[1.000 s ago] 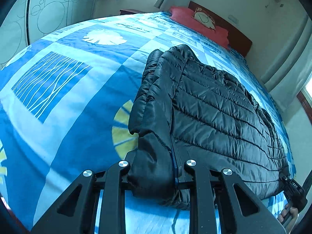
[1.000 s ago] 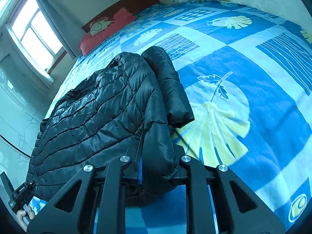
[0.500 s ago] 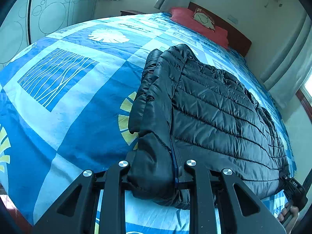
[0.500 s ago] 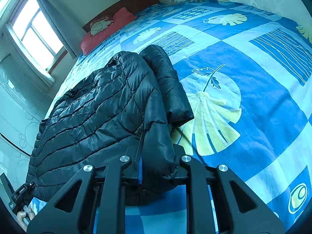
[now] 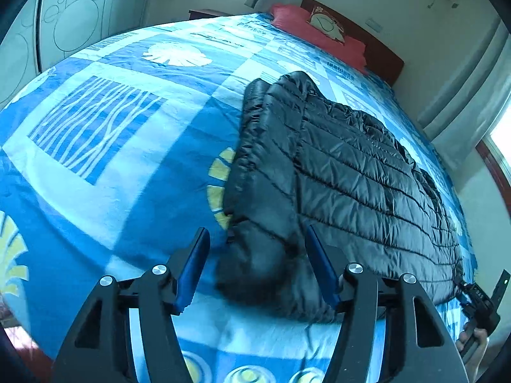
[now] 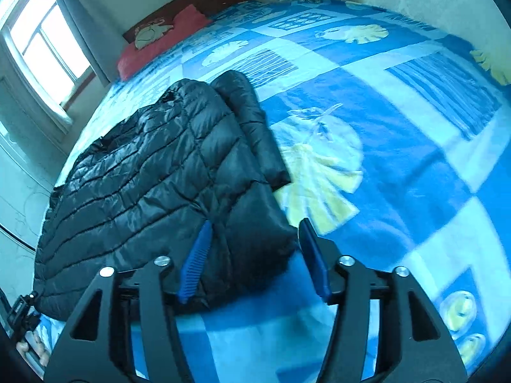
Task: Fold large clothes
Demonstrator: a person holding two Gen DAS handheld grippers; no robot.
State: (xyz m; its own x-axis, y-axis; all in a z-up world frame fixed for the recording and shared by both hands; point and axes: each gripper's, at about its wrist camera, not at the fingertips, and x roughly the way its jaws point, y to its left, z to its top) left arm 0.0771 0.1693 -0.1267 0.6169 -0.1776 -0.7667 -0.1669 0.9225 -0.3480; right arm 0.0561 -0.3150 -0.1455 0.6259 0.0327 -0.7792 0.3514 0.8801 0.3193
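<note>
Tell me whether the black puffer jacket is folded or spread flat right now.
Folded. The black puffer jacket lies on the bed, doubled lengthwise, its sleeve tucked along one edge. Both grippers' jaws stand open, clear of it.

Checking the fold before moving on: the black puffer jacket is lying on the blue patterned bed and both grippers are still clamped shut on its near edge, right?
Not quite. The black puffer jacket does lie on the blue patterned bed, but both grippers are open. The left wrist view shows the left gripper with jaws spread around the jacket's corner, and the right wrist view shows the right gripper likewise spread.

Glossy quilted jacket (image 5: 351, 172), matt bedspread (image 5: 127, 159)
</note>
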